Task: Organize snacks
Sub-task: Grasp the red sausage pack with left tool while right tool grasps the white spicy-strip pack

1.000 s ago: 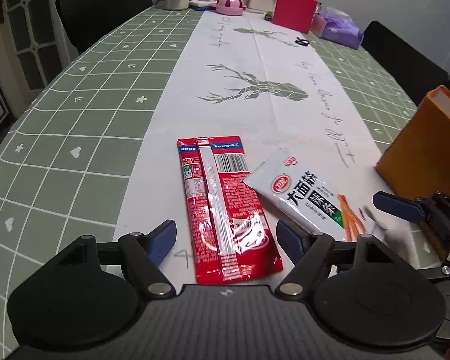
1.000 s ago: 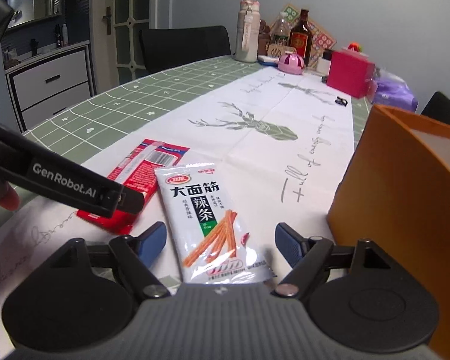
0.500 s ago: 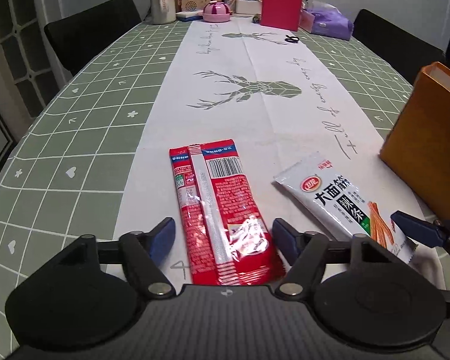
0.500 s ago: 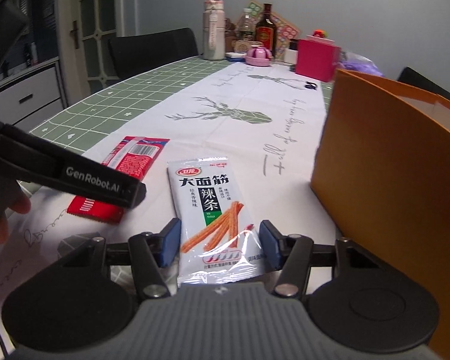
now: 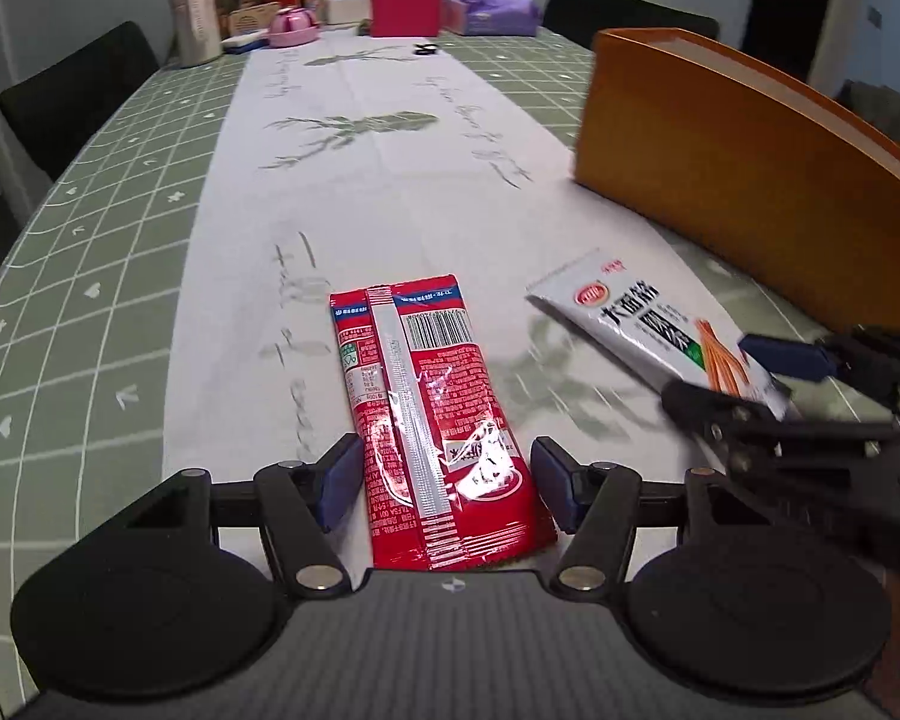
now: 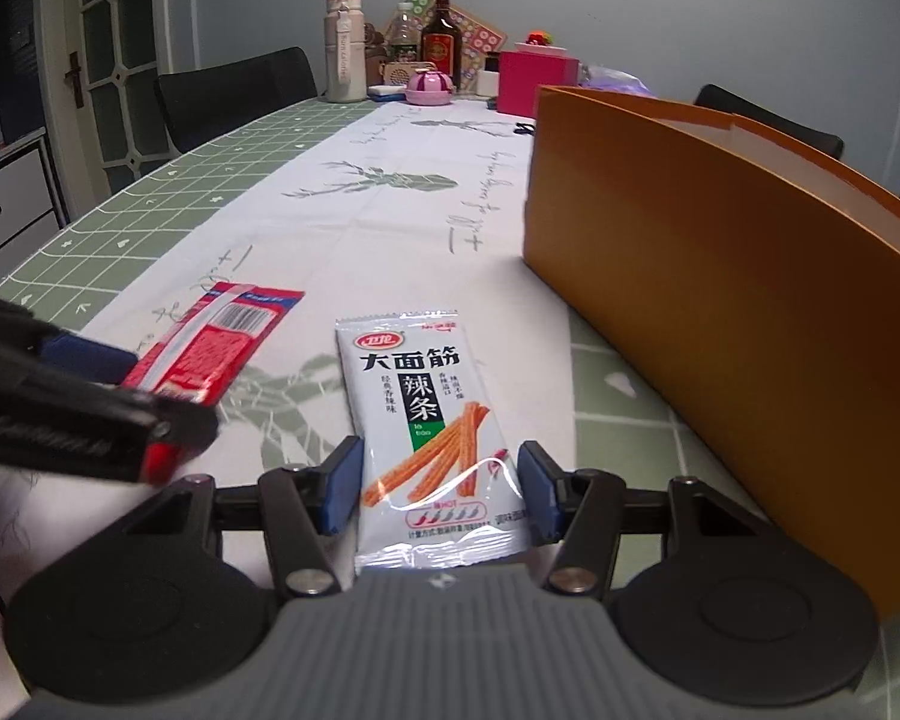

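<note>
The left gripper (image 5: 447, 477) has just been closing its jaws about the near end of the red snack packet (image 5: 429, 414); the blue pads stand about half spread at either edge of the packet, and whether they press it I cannot tell; the packet lies flat on the white table runner (image 5: 390, 180), stretching away ahead of the jaws. To its right, the right gripper (image 6: 441, 486) brackets the white spicy-strip packet (image 6: 429, 432) likewise, pads at both edges, jaws narrowed to about half, grip uncertain; the orange box (image 6: 720, 276) stands just beyond, right of those jaws.
</note>
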